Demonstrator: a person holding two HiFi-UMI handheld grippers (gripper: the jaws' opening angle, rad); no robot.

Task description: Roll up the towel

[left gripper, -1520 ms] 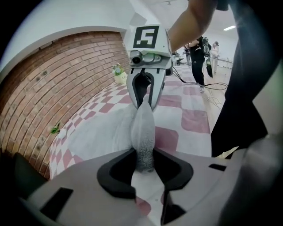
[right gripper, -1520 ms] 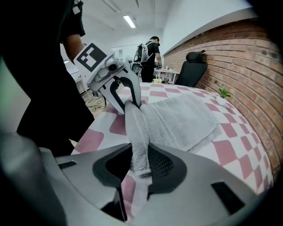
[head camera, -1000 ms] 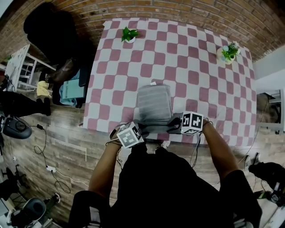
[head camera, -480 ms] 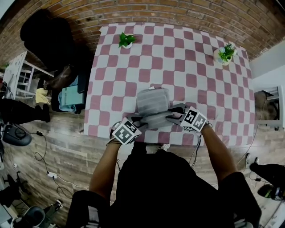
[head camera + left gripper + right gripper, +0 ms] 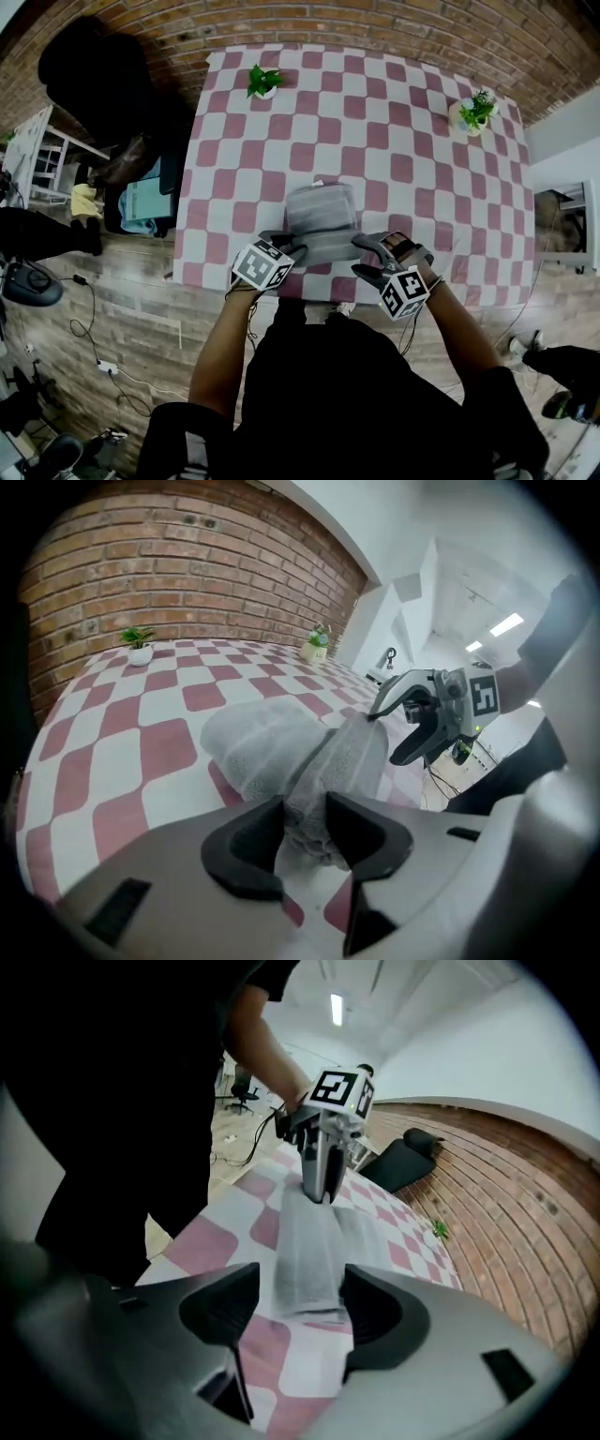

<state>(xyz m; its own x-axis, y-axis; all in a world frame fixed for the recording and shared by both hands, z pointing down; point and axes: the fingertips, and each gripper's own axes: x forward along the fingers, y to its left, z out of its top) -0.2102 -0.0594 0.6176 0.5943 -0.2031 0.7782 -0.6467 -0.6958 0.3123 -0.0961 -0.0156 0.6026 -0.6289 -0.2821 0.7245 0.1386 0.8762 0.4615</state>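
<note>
A grey towel (image 5: 321,211) lies on the checked table (image 5: 412,141), its near end rolled into a thick fold (image 5: 326,251). My left gripper (image 5: 285,247) is at the roll's left end. In the left gripper view its pads (image 5: 337,819) pinch the bunched towel (image 5: 281,747), so the left gripper (image 5: 302,810) is shut on it. My right gripper (image 5: 362,257) stands just off the roll's right end. Its jaws have just been opening. In the right gripper view the right gripper (image 5: 300,1279) is open, and the roll's end (image 5: 305,1260) lies beyond the pads, not pressed.
Two small potted plants (image 5: 265,80) (image 5: 476,111) stand at the table's far corners. The near table edge (image 5: 309,292) runs right under both grippers. A dark bag and chair (image 5: 112,103) sit on the floor to the left of the table.
The right gripper has let go of the roll's right end, opened, turned over and drawn back toward the near edge. The left gripper has stayed shut on the left end and shifted a little.
</note>
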